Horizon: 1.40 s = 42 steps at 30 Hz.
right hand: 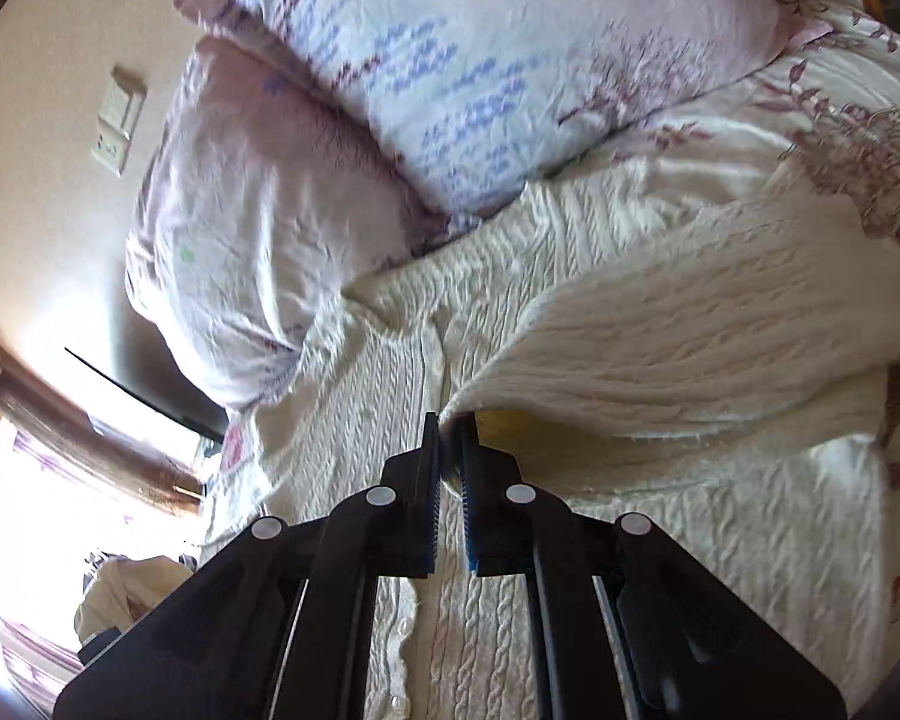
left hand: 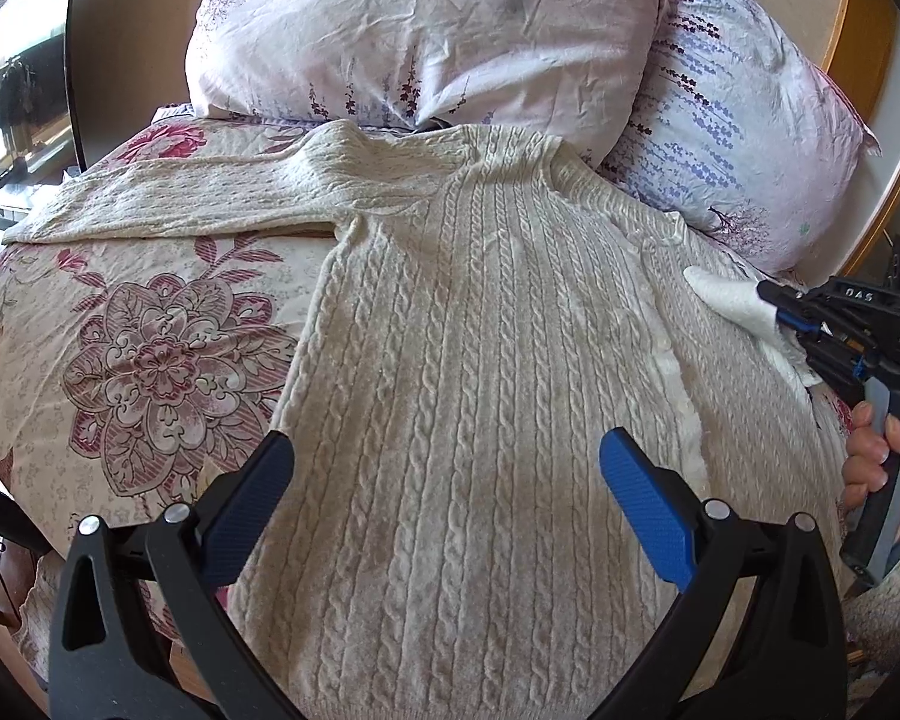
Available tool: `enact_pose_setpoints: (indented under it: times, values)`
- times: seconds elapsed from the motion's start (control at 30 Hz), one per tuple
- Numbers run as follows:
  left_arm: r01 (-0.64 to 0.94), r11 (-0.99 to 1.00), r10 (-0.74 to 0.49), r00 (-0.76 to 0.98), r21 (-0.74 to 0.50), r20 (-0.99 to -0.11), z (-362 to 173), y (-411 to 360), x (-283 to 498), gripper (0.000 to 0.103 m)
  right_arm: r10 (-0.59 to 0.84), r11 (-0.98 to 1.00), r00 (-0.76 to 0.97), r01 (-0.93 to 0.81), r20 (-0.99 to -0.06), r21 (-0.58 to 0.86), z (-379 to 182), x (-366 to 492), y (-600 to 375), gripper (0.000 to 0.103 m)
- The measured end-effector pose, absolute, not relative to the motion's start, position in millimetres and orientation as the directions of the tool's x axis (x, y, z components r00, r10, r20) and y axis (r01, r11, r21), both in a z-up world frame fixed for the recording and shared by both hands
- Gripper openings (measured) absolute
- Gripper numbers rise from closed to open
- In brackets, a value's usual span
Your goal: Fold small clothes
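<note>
A cream cable-knit sweater (left hand: pixel 480 360) is lying spread across the flowered bedspread (left hand: pixel 138 348), its collar reaching toward two pillows (left hand: pixel 426 30) at the far end. One sleeve (left hand: pixel 168 198) is stretching out to the left. The left tool (left hand: pixel 444 474) is hovering over the near hem with its jaws standing wide apart, gripping nothing. At the right, the right tool (right hand: pixel 450 420) is pinching the other sleeve's cuff (left hand: pixel 732 294) between closed jaws, lifting it above the sweater's body. A hand (left hand: pixel 876 456) is gripping its handle.
</note>
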<state>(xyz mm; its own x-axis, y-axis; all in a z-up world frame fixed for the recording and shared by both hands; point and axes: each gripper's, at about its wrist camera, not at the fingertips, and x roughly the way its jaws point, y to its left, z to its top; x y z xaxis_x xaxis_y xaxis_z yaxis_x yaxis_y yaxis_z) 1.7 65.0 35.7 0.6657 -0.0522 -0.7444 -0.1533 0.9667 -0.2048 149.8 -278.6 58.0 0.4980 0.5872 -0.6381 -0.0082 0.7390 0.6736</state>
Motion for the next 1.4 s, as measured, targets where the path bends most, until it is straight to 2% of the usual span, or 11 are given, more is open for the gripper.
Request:
enact_pose_setpoints:
  times: [0.3, 0.43, 0.47, 0.63, 0.8, 0.87, 1.03, 1.1, 1.17, 1.23, 1.4]
  values:
    - [-0.146, 0.962, -0.078, 0.667, -0.233, -0.741, 35.8, 66.9, 3.7, 0.101, 0.567, 0.768, 0.406, 0.054, -0.717, 0.638, 31.0, 143.9, -269.1, 0.011]
    - [-0.1, 0.955, -0.141, 0.678, -0.281, -0.722, 38.2, 61.7, 6.0, 0.101, 0.608, 0.734, 0.371, 0.076, -0.702, 0.675, 32.1, 138.8, -280.2, 0.05]
    - [-0.092, 0.95, -0.161, 0.677, -0.299, -0.718, 37.9, 60.3, 6.9, 0.101, 0.613, 0.723, 0.389, 0.075, -0.688, 0.687, 37.2, 134.4, -286.5, 0.052]
    - [-0.091, 0.944, -0.183, 0.657, -0.319, -0.731, 32.3, 58.0, 11.2, 0.101, 0.513, 0.697, 0.586, 0.142, -0.627, 0.703, 70.7, 113.4, -347.4, 0.052]
    - [-0.097, 0.939, -0.194, 0.643, -0.33, -0.741, 27.0, 58.3, 12.6, 0.101, 0.299, 0.64, 0.669, 0.388, -0.68, 0.663, 68.8, 106.7, -419.0, 0.052]
    - [-0.1, 0.937, -0.198, 0.638, -0.334, -0.744, 24.6, 58.9, 12.6, 0.101, 0.306, 0.579, 0.647, 0.456, -0.698, 0.676, 54.5, 108.2, -435.2, 0.052]
    - [-0.107, 0.934, -0.2, 0.634, -0.341, -0.747, 22.9, 60.0, 12.7, 0.101, 0.4, 0.434, 0.63, 0.509, -0.665, 0.743, 24.7, 109.1, -446.9, 0.051]
    - [-0.109, 0.933, -0.199, 0.635, -0.342, -0.746, 22.9, 61.4, 11.6, 0.101, 0.423, 0.402, 0.633, 0.51, -0.649, 0.76, 19.2, 108.0, -444.1, 0.043]
    - [-0.115, 0.933, -0.195, 0.636, -0.341, -0.747, 23.0, 63.5, 10.8, 0.101, 0.425, 0.402, 0.639, 0.502, -0.641, 0.766, 18.7, 108.9, -440.5, 0.022]
    - [-0.122, 0.931, -0.192, 0.637, -0.344, -0.747, 23.2, 66.7, 9.7, 0.101, 0.422, 0.43, 0.642, 0.479, -0.64, 0.765, 23.8, 112.1, -435.9, 0.01]
    - [-0.127, 0.928, -0.19, 0.649, -0.351, -0.737, 25.8, 76.1, 8.3, 0.101, 0.412, 0.487, 0.686, 0.39, -0.6, 0.781, 56.4, 122.5, -421.8, 0.008]
